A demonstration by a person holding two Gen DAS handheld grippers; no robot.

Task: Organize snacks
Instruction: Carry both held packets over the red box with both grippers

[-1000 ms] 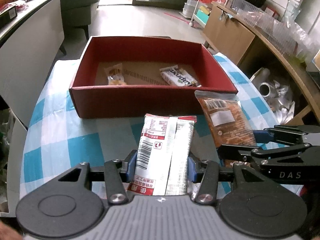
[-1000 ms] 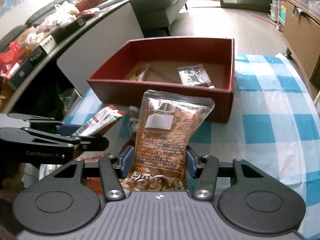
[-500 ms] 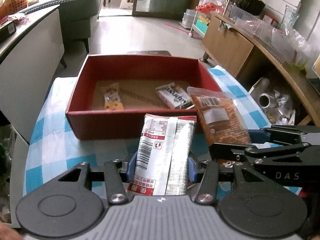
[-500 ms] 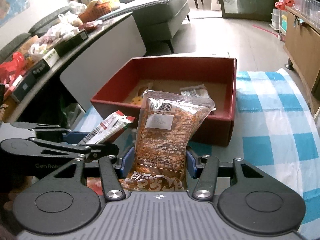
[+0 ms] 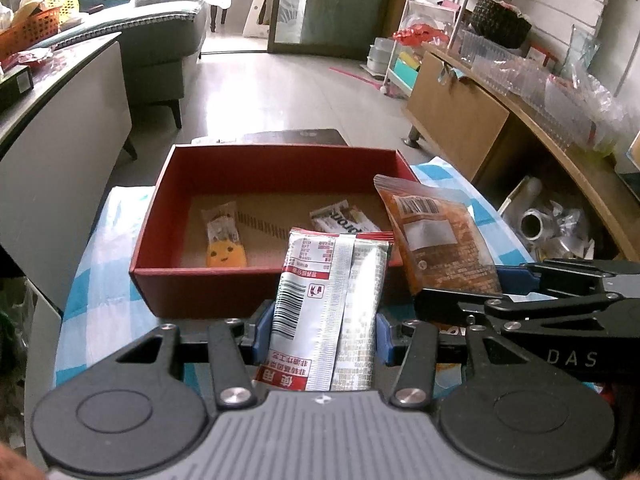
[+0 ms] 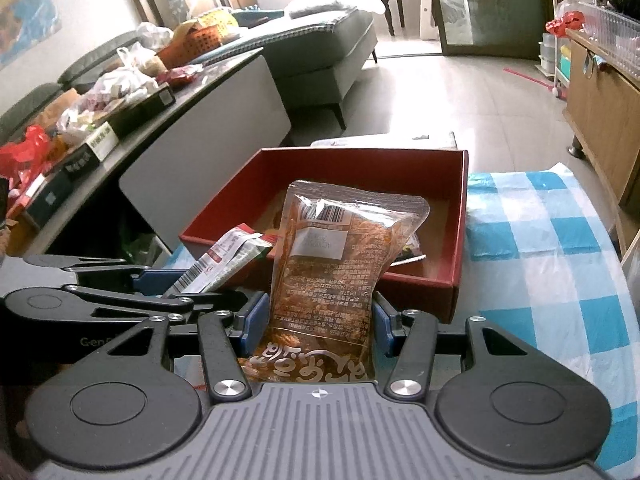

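My left gripper (image 5: 320, 336) is shut on a silver and red snack packet (image 5: 326, 308), held upright above the table, just short of the red box (image 5: 156, 216). My right gripper (image 6: 316, 320) is shut on a clear orange-brown snack bag (image 6: 336, 264), held upright beside the left one; that bag also shows in the left wrist view (image 5: 436, 244). The red box (image 6: 460, 216) holds a yellow-faced snack (image 5: 224, 240) and a white and dark bar packet (image 5: 344, 220) on its cardboard floor.
The box stands on a blue and white checked tablecloth (image 6: 560, 248). A grey counter (image 6: 208, 120) with snack clutter runs along the left. A wooden cabinet (image 5: 460, 116) and shelves stand on the right. A sofa (image 6: 320, 48) stands behind.
Both grippers have risen with their packets and tipped up, so the box now sits lower and farther in view. Both grips are unchanged.
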